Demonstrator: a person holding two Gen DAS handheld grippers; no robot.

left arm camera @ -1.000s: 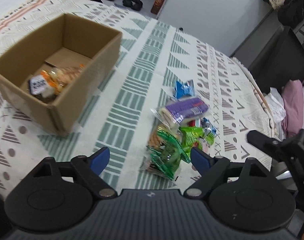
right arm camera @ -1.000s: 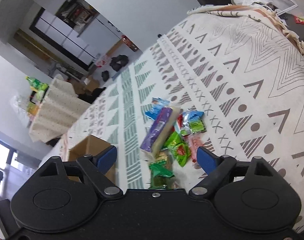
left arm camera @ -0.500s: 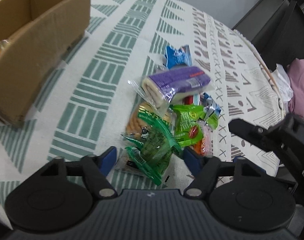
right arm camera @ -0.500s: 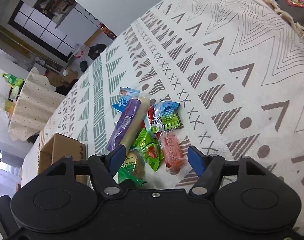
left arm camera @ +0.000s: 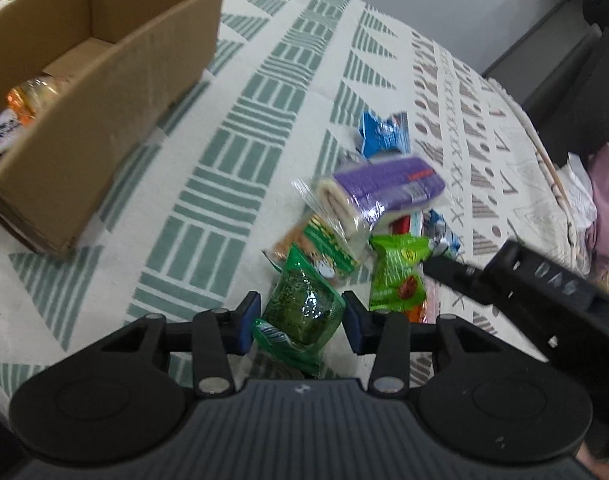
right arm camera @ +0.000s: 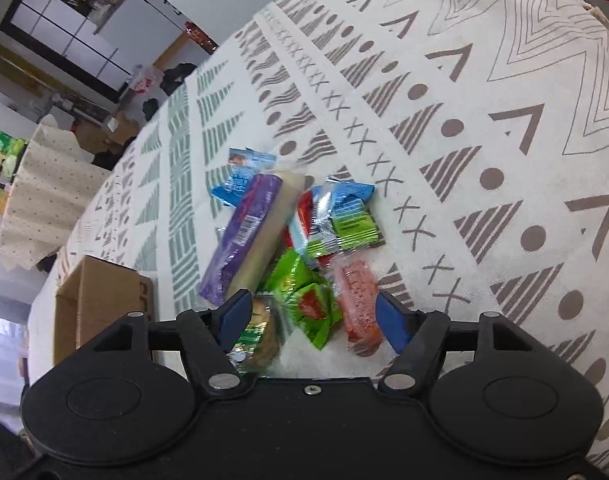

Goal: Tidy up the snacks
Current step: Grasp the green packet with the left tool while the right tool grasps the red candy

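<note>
surface: patterned cloth (left arm camera: 240, 168) in cream, green and grey covers it; we take the cardboard box (left arm camera: 104, 92) as our landmark.
cardboard box: open-topped, on the cloth; we see an orange-and-white packet (left arm camera: 20, 108) lying inside it.
snack pile: well apart from the box, to its right in the left wrist view; the packets lie in a loose heap on the cloth.
purple roll pack (left arm camera: 380, 192): in the middle of the heap, resting partly on other packets.
blue packet (left arm camera: 384, 132): at the heap's far edge, just beyond the purple roll pack.
dark green packet (left arm camera: 300, 312): the heap's near end, on the side toward the box.
left gripper (left arm camera: 300, 320): our fingers stand apart, one on each side of the dark green packet; we cannot tell if they touch it.
light green packet (right arm camera: 308, 300): just beside the red packet (right arm camera: 358, 300).
right gripper (right arm camera: 310, 316): our fingers are spread wide around the light green and red packets, not closed on either.
</note>
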